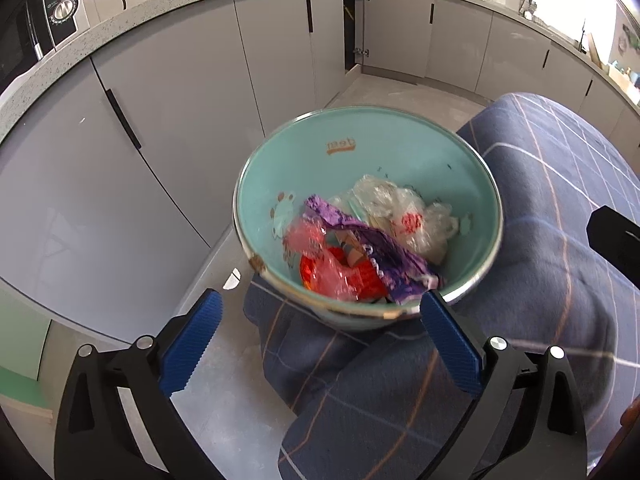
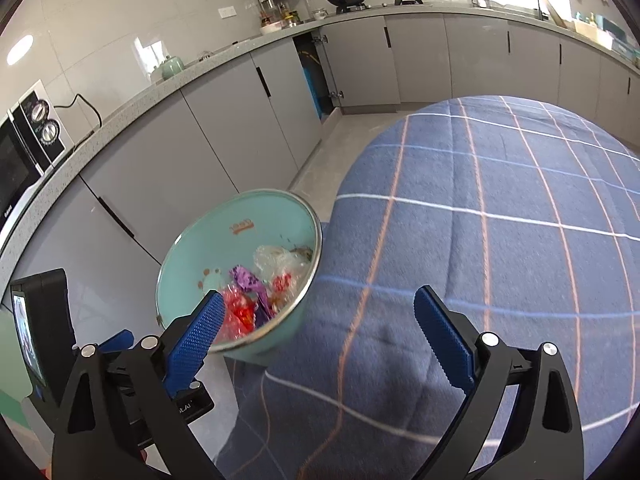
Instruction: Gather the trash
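A teal enamel bowl sits at the edge of a table covered with a blue plaid cloth. It holds a purple wrapper, a red wrapper and crumpled clear plastic. My left gripper is open and empty, its fingers just in front of the bowl's near rim. In the right wrist view the bowl is at left and the trash lies inside it. My right gripper is open and empty above the cloth, its left finger in front of the bowl.
Grey kitchen cabinets under a speckled counter run along the left and back. A microwave stands on the counter. One cabinet door is ajar. Grey floor lies between table and cabinets. The left gripper's body shows at left.
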The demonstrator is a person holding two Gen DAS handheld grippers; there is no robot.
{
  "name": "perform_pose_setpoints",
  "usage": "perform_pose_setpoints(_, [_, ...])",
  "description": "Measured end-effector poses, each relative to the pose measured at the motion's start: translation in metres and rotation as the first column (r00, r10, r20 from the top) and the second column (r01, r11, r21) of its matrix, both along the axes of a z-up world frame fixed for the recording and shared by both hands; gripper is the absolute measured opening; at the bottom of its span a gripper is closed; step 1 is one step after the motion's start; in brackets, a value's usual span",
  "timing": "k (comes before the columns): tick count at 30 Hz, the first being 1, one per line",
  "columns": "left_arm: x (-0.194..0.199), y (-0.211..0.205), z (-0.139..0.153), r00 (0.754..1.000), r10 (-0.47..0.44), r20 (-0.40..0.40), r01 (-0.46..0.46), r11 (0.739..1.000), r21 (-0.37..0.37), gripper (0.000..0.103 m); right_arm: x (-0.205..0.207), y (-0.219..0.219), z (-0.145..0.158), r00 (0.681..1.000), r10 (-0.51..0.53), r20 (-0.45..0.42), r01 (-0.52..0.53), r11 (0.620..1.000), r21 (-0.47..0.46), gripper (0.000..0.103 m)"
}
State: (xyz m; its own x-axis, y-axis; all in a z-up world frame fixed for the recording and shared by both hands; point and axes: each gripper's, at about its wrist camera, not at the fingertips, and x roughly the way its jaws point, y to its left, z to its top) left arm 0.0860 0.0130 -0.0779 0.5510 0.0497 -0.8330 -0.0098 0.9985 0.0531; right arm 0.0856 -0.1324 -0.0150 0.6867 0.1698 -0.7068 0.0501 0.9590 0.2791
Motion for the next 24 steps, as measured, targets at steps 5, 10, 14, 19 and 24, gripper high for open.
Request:
perform_pose_setpoints(5, [-0.008, 0.001, -0.011, 0.999, 0.007, -0.048, -0.007, 1.000, -0.013, 0.097, -0.010, -0.001, -0.003, 1.000, -0.012, -0.027, 0.012, 1.000, -0.014, 0.094])
perform_pose_setpoints(10, [-0.013, 0.005, -0.012, 0.998, 0.005, -0.070, -0.007, 1.000, -0.026, 0.097, -0.014, -0.001, -0.008, 0.998, -0.019, -0.061, 0.018, 1.000, -0.018, 0.094])
perform_pose_setpoints(14, [-0.023, 0.013, -0.008, 0.998, 0.021, -0.055, -0.022, 1.000, -0.005, 0.097, -0.020, 0.003, -0.011, 0.998, 0.002, -0.068, -0.003, 1.000, -0.021, 0.094])
perform_pose_setpoints(19, [-0.043, 0.023, 0.006, 0.997, 0.074, 0.024, -0.074, 0.997, 0.003, 0.097, -0.038, 0.006, -0.002, 1.000, 0.023, -0.012, -0.023, 0.999, -0.022, 0.094])
perform_pose_setpoints(24, [-0.072, 0.025, 0.037, 0.975, 0.102, 0.197, -0.111, 0.993, 0.036, 0.097, -0.062, 0.007, 0.021, 0.997, 0.021, 0.077, -0.019, 0.999, -0.026, 0.094])
